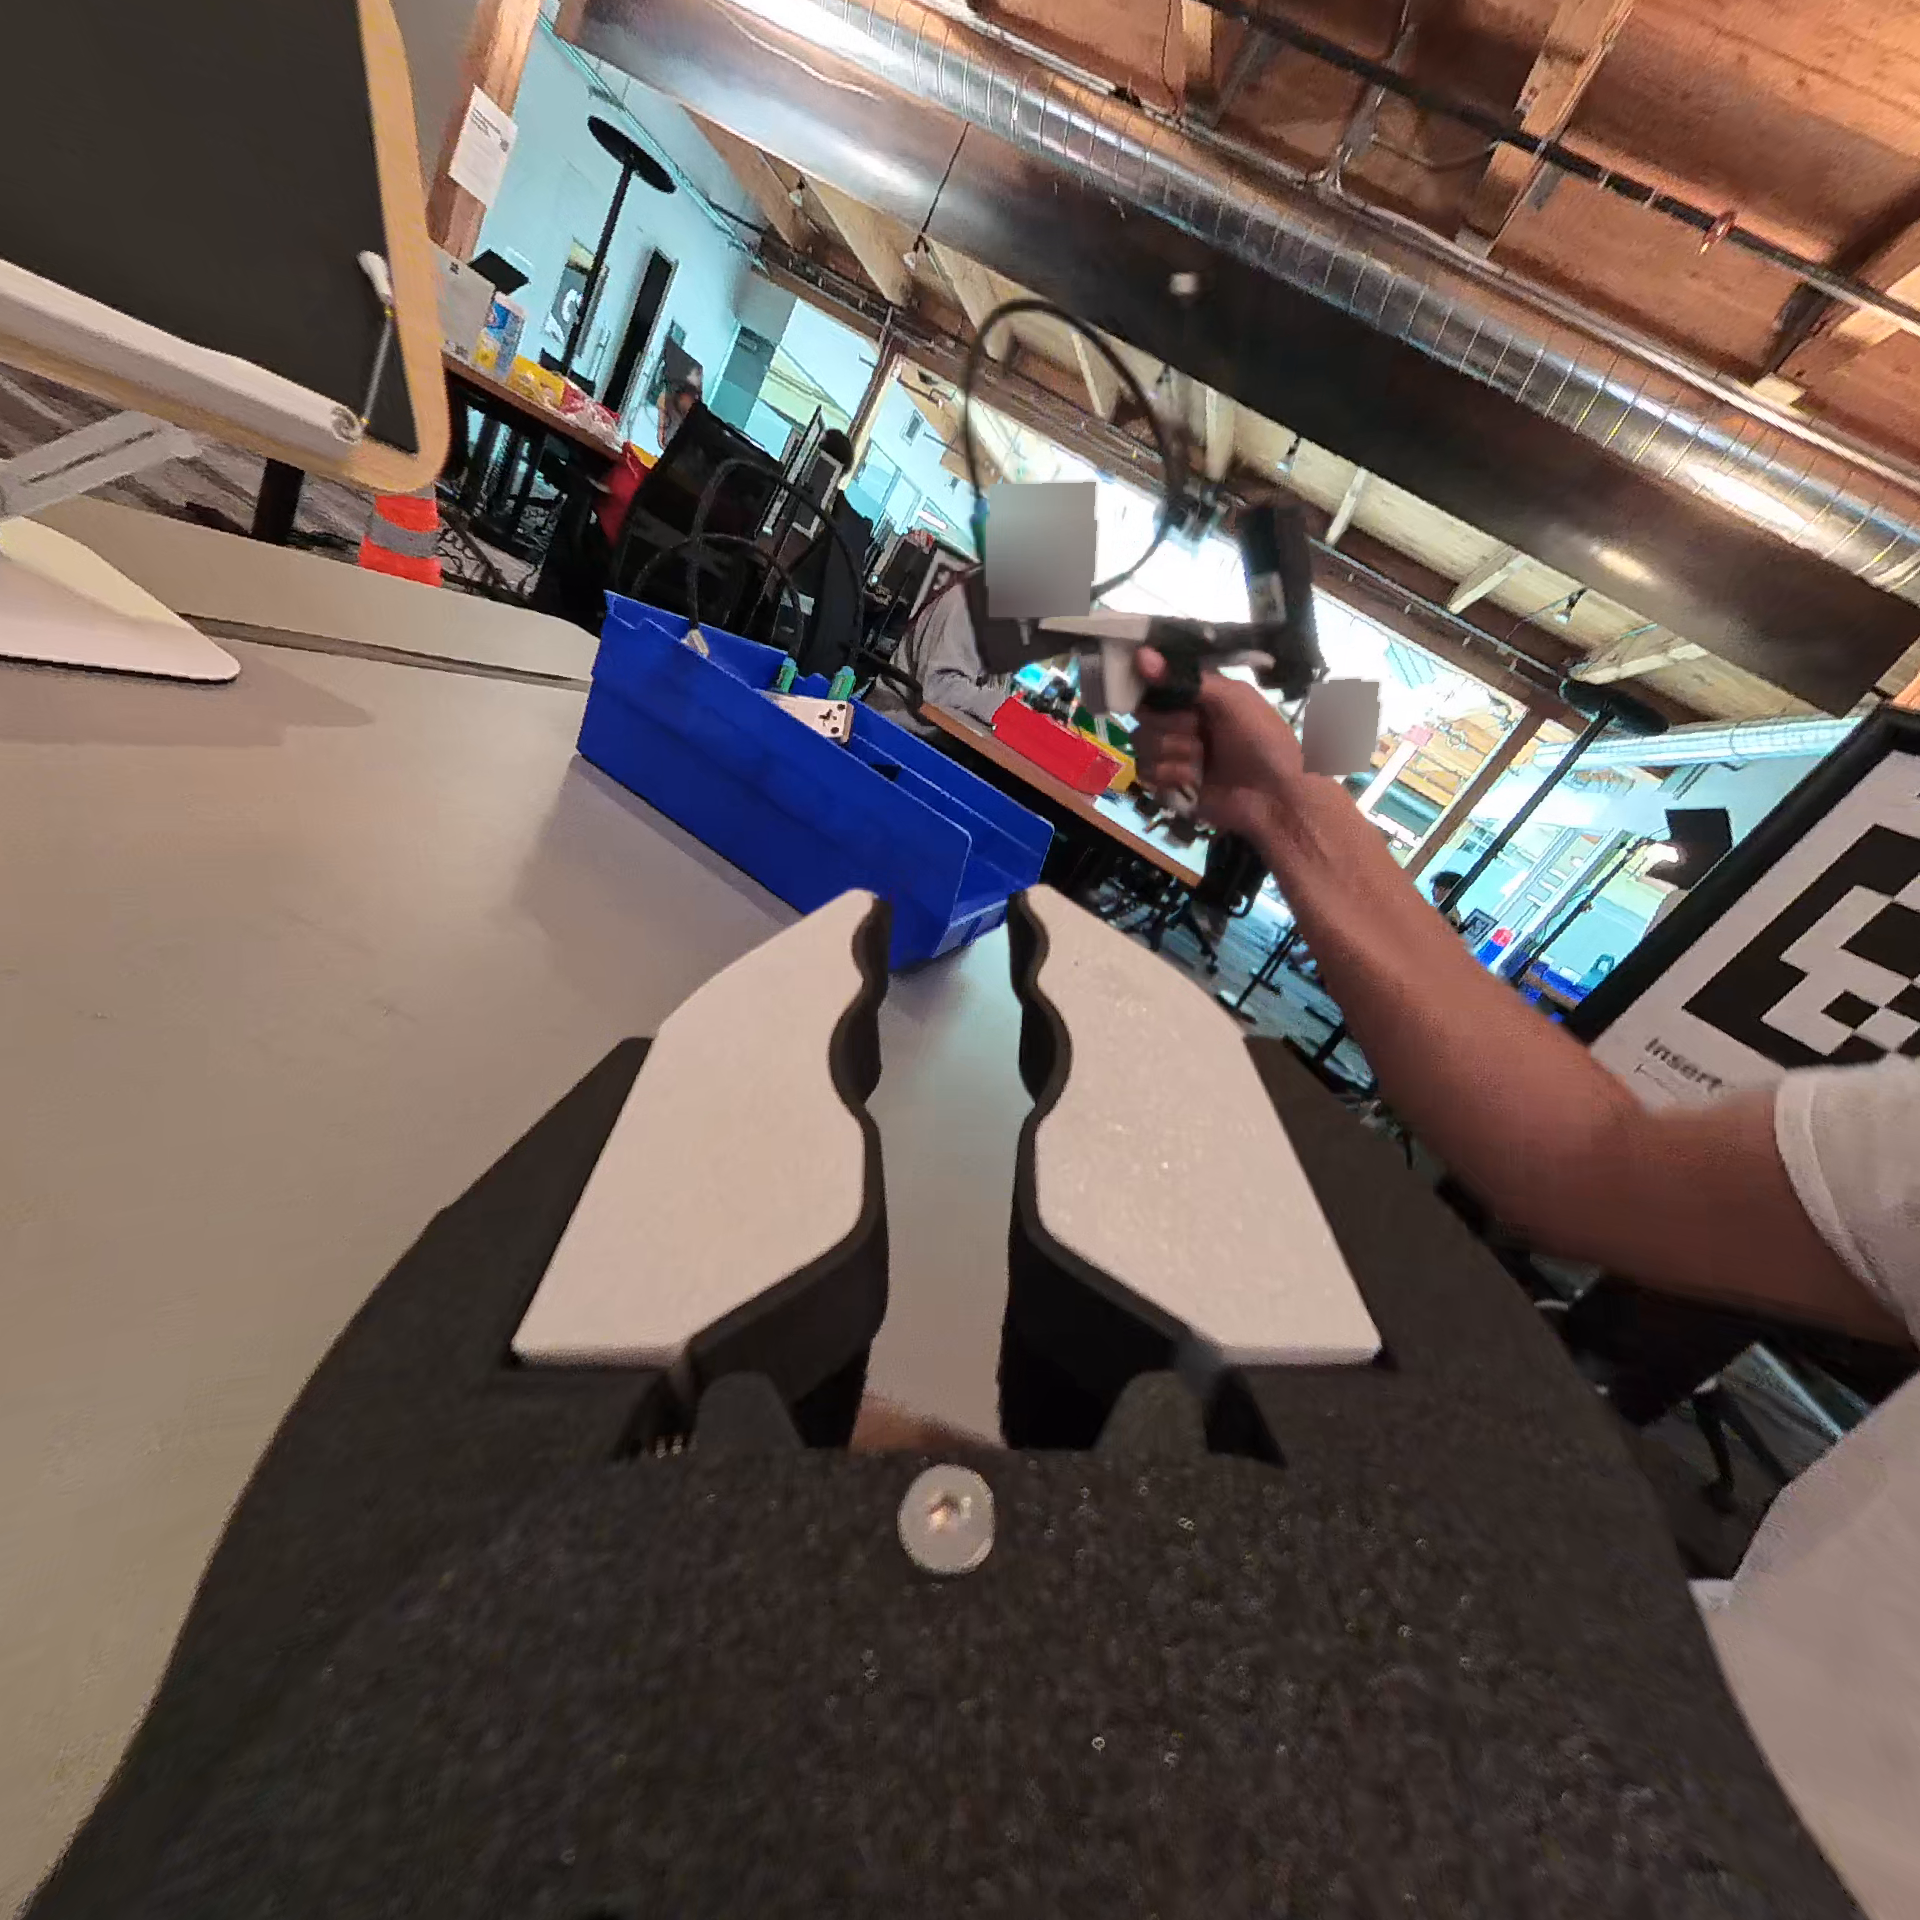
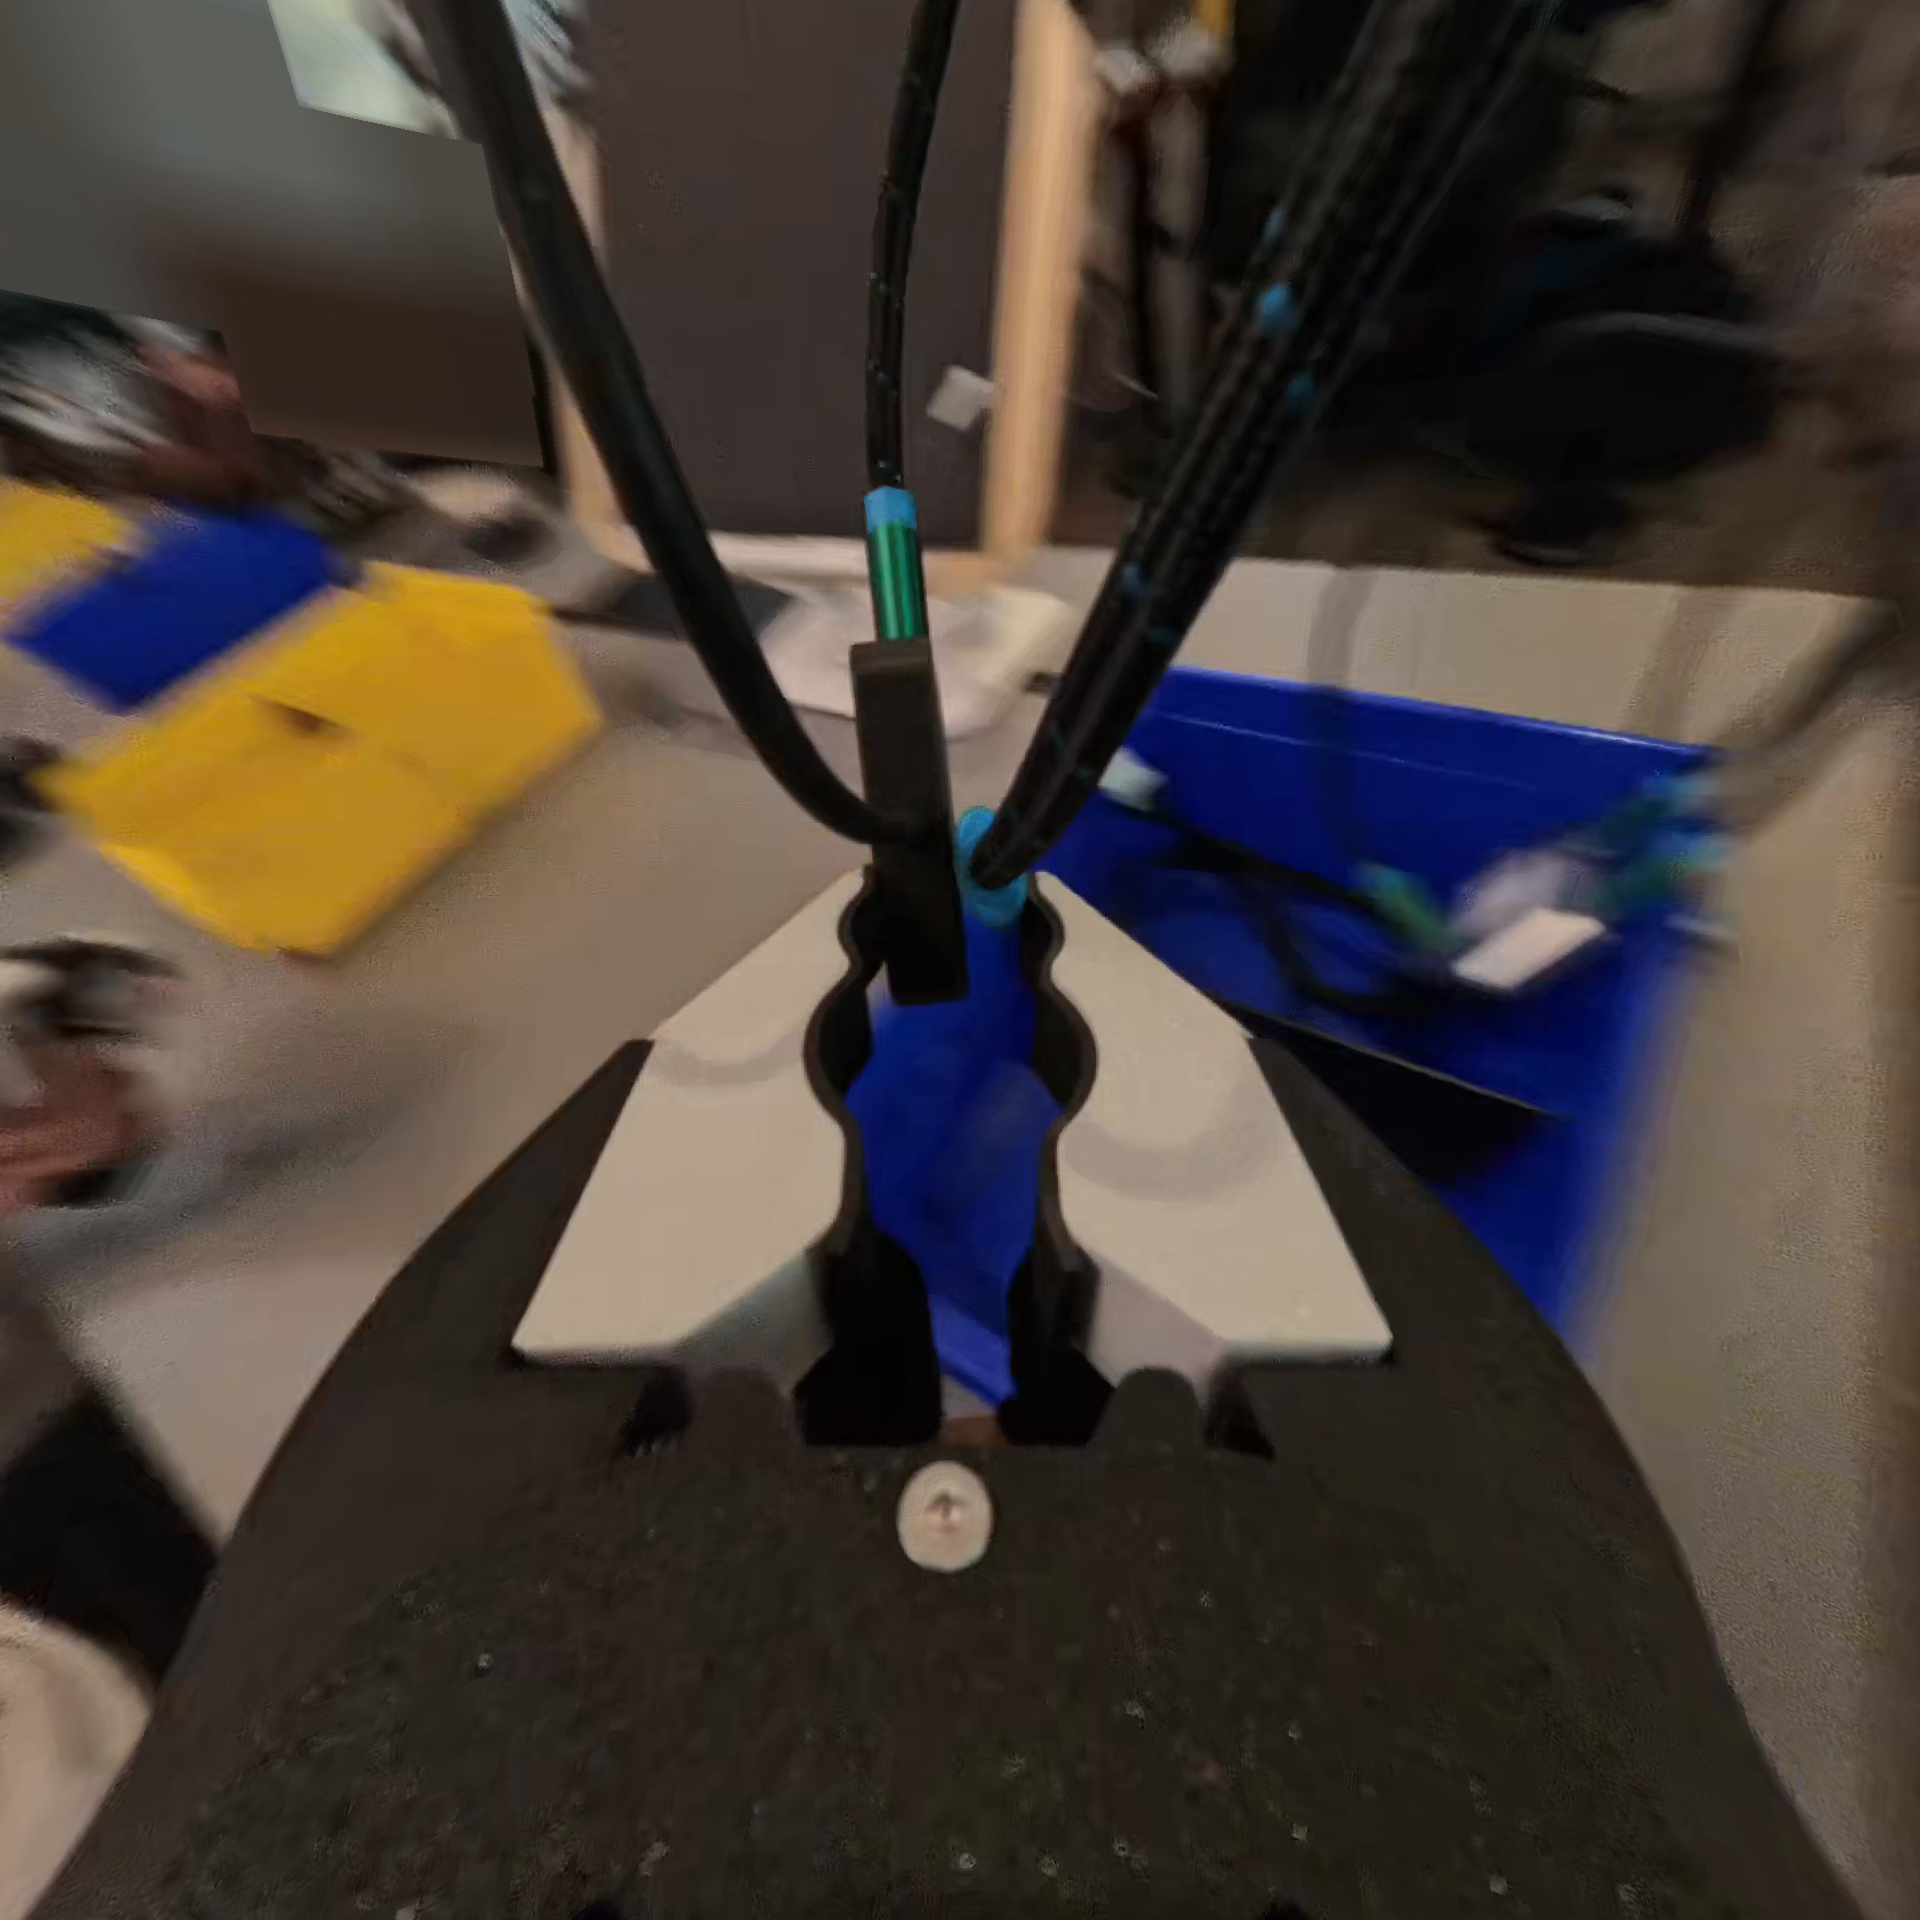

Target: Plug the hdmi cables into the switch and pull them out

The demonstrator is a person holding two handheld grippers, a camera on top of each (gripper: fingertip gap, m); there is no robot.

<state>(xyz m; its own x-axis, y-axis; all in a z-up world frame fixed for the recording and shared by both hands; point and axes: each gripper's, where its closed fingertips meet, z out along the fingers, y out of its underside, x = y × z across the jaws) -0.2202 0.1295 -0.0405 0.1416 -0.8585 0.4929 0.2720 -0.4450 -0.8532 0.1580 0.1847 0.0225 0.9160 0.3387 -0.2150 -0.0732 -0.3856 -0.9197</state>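
my left gripper (image 1: 945,914) hangs over the grey table (image 1: 312,1039), jaws apart, nothing between them. my right gripper (image 2: 948,894) is raised, tips pinching a black hdmi plug (image 2: 914,831) with its cable looping up. the switch (image 1: 821,717) lies in the blue bin (image 1: 790,810).

Left gripper (image 1: 943,914): black speckled body, pale grey finger plates, wavy black pads, silver screw (image 1: 945,1519). White short sleeve (image 1: 1849,1174).
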